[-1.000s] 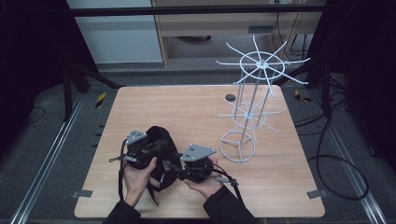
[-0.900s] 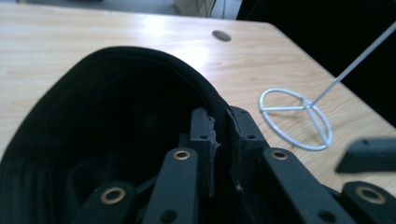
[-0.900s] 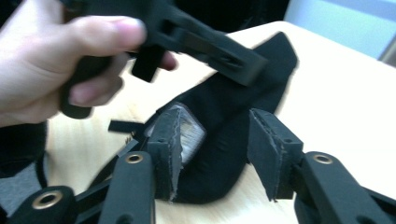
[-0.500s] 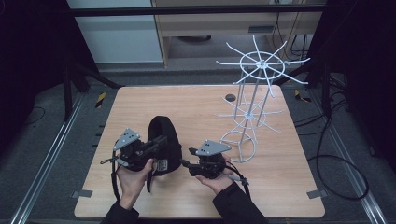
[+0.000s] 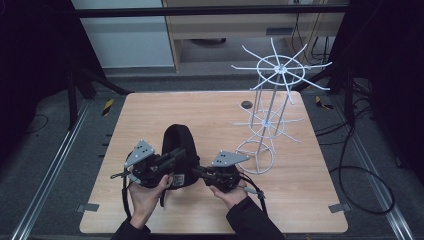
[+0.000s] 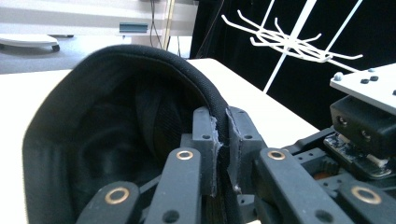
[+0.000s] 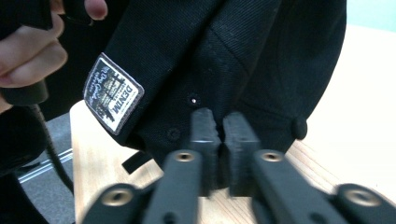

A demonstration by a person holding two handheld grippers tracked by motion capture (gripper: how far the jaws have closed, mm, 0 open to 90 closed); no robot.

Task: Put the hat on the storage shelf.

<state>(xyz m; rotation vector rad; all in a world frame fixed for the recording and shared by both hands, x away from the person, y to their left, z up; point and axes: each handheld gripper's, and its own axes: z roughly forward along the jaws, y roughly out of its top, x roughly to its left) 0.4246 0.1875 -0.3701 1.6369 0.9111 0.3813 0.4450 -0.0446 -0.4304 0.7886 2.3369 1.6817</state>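
Since the earlier frame our grippers have drawn apart, lifting the cap (image 5: 178,150) upright between them. Our left gripper (image 6: 223,144) pinches its rim; our right gripper (image 7: 220,135) has just closed on its crown. Beyond the cap stands the rack (image 5: 272,100).

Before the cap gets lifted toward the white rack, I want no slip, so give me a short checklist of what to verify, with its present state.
1. Left claw shut on the cap: ok, the pads pinch its brim edge.
2. Right claw shut on the cap: cannot tell; the jaws have just closed at the crown's lower edge, but cloth between the pads is not clear.
3. Both grips on opposite sides of the cap: ok in the high view.
4. Rack upright on the table: ok.
5. Rack hooks free: ok, nothing hangs on them.
6. Bare table between cap and rack: ok.
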